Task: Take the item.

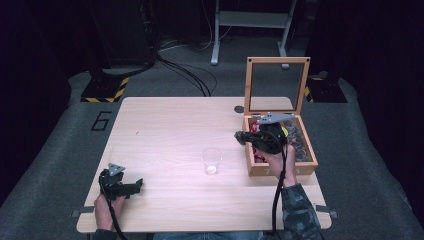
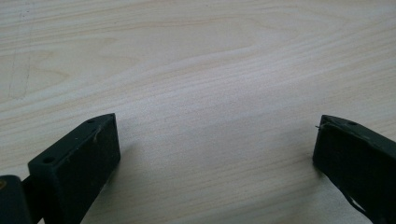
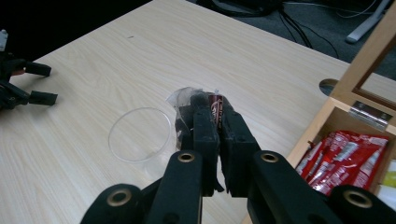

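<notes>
A small sachet (image 3: 212, 105) with a dark red printed face and a clear crinkled plastic edge is pinched between the jaws of the right gripper (image 3: 215, 122), which are pressed together on it. It is held in the air above the table (image 1: 165, 130), just beside the near left corner of the wooden box (image 1: 280, 167) and near a clear plastic cup (image 1: 211, 160). The cup stands upright and open near the middle of the table; its contents cannot be told.

In the right gripper view, the print on the sachet shows, along with more red sachets (image 3: 348, 156) lying in the box's compartment and a metal hinge (image 3: 369, 114) on the box's back wall. In the high view the sachet is too small to make out, but that view takes in the whole box with its glass-paned lid (image 1: 276, 82) standing upright, and the right gripper (image 1: 244, 137) held at the box's left edge.

The left gripper (image 1: 136, 185) rests at the near left of the table, well apart from the cup. In the left gripper view its jaws are spread wide over bare wood, with nothing between them
</notes>
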### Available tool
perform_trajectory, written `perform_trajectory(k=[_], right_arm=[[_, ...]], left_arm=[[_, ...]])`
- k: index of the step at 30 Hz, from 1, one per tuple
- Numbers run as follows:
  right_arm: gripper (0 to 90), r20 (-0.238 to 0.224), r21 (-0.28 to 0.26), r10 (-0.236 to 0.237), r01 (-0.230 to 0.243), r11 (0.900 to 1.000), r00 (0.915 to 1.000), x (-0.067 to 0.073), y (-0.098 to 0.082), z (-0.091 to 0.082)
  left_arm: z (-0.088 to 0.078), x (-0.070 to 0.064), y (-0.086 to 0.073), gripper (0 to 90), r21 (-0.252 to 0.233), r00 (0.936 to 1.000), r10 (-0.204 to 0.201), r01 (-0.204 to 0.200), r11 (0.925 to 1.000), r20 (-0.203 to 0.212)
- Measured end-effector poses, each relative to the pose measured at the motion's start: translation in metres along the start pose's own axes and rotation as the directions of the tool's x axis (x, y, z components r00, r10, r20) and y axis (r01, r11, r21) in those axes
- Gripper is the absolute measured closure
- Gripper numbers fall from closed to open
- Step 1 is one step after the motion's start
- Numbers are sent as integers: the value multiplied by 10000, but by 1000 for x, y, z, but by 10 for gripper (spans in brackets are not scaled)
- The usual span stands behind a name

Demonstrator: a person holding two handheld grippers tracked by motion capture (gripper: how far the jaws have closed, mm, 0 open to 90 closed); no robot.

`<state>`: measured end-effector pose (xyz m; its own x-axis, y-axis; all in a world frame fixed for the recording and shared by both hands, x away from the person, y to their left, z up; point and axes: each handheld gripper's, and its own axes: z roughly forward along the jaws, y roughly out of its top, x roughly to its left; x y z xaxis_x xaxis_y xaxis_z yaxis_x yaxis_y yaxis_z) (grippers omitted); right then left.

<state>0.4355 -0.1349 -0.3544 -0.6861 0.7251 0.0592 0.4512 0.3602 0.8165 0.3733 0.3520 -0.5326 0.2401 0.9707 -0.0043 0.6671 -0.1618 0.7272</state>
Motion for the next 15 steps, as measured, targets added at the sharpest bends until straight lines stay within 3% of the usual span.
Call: perform_trajectory(k=[15], right_arm=[[861, -757, 644, -610, 660, 9957, 9953, 27, 11, 32]], left_arm=[[0, 0, 0, 6, 8, 10000, 30, -30, 10000, 2]])
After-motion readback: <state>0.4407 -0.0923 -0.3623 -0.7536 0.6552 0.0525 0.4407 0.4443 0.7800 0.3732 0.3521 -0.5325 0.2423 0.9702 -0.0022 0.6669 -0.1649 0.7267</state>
